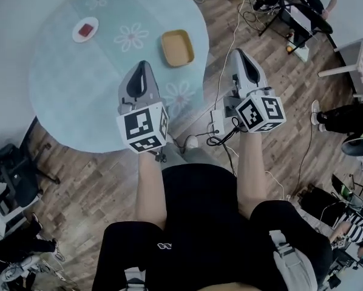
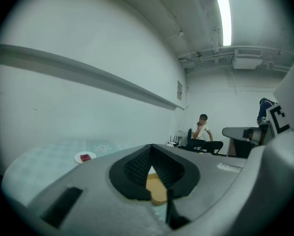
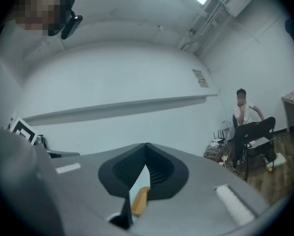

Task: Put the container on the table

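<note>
The tan, shallow square container [image 1: 177,47] rests on the round table [image 1: 66,96], near its right edge, with nothing in it. My left gripper [image 1: 143,64] hovers over the table's near side, just short of the container, jaws shut and holding nothing. In the left gripper view [image 2: 152,147] the container [image 2: 158,188] shows through the gap under the closed tips. My right gripper [image 1: 238,51] hangs over the floor to the right of the table, also shut and holding nothing. The right gripper view [image 3: 146,145] catches a strip of the container [image 3: 139,200].
A small white plate [image 1: 85,29] with a red item lies at the table's far left. Cables and a power strip [image 1: 220,123] lie on the wooden floor. A black chair [image 1: 14,174] stands at the left. People sit at the right by a white table [image 1: 359,53].
</note>
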